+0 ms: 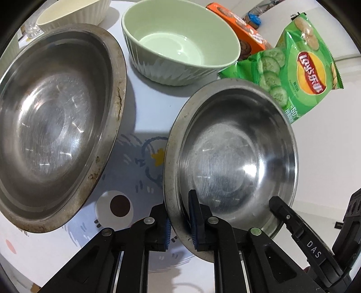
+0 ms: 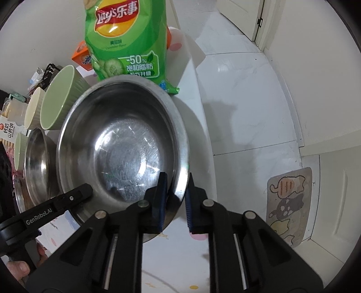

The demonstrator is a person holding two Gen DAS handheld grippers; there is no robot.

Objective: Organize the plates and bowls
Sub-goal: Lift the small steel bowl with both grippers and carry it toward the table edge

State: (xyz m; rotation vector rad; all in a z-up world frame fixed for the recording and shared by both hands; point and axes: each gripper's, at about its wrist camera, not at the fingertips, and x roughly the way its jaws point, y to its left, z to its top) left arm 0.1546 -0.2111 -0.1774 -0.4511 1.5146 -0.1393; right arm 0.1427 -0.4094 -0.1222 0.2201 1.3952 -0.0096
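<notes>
A small steel bowl [image 1: 234, 157] is tilted with its near rim between the blue pads of my left gripper [image 1: 179, 222], which is shut on it. The same steel bowl [image 2: 121, 146] fills the right wrist view, its right rim clamped by my right gripper [image 2: 176, 198]. A larger steel bowl [image 1: 54, 126] with a stained rim lies to the left; it also shows in the right wrist view [image 2: 36, 157]. A pale green ribbed bowl [image 1: 180, 42] stands behind, and a cream ribbed bowl [image 1: 72, 13] sits at the far left.
A green chip bag [image 1: 300, 69] and an orange box [image 1: 243, 29] lie behind the small bowl. The table edge [image 2: 198, 126] runs just right of the bowl, with white floor tiles and a mat [image 2: 288, 205] below. Packets crowd the far left [image 2: 9, 126].
</notes>
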